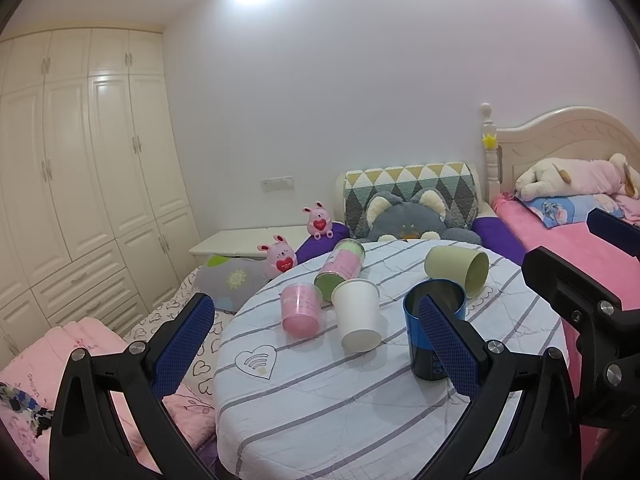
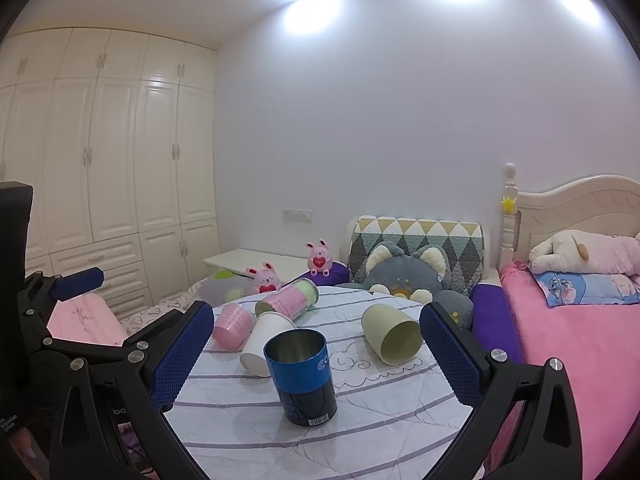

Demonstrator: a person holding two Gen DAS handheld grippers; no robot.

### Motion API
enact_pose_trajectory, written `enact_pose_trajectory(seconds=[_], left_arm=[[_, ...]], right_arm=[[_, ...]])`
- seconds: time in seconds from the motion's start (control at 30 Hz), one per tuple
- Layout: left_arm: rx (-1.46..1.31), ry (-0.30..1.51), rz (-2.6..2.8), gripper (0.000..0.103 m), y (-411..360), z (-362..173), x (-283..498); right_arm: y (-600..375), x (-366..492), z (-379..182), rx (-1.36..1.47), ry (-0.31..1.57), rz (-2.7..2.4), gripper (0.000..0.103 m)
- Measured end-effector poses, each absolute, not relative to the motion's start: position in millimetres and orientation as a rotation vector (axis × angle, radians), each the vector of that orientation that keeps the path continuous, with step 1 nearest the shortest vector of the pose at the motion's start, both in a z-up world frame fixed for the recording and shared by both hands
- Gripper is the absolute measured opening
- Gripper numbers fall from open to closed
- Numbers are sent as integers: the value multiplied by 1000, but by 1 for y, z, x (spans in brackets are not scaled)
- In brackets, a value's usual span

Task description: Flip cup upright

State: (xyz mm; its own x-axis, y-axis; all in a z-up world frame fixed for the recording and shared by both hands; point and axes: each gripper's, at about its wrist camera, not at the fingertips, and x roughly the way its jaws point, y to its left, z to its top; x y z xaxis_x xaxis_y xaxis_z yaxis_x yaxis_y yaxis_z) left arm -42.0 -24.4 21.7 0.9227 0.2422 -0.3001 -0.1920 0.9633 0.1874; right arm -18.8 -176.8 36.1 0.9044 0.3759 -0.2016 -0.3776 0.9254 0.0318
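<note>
A round table (image 1: 320, 408) with a striped white cloth holds several cups. A blue metal cup (image 1: 434, 336) (image 2: 302, 376) stands upright near the front. A pale green cup (image 1: 460, 270) (image 2: 394, 334) lies on its side, mouth toward me. A white paper cup (image 1: 358, 314) (image 2: 266, 340) and a pink cup (image 1: 300, 308) (image 2: 234, 326) lie tipped. A pink-and-green canister (image 1: 340, 266) (image 2: 290, 300) lies behind them. My left gripper (image 1: 316, 344) is open and empty above the table's near side. My right gripper (image 2: 316, 356) is open and empty, with the blue cup between its fingers' line of sight.
A bed (image 2: 580, 344) with pink cover and plush dog lies to the right. A grey cat cushion (image 2: 408, 276) and pink bunny toys (image 2: 266, 278) sit behind the table. White wardrobes (image 1: 80, 184) line the left wall. Pink bedding (image 1: 48, 380) lies at the lower left.
</note>
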Motion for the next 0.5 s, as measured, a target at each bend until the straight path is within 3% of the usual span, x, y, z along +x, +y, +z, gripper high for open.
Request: enact_pose_trajectory(seconds=[0.5], left_arm=[[124, 345, 215, 103, -20, 18, -38]], right_arm=[[-179, -14, 28, -21, 245, 363, 103]])
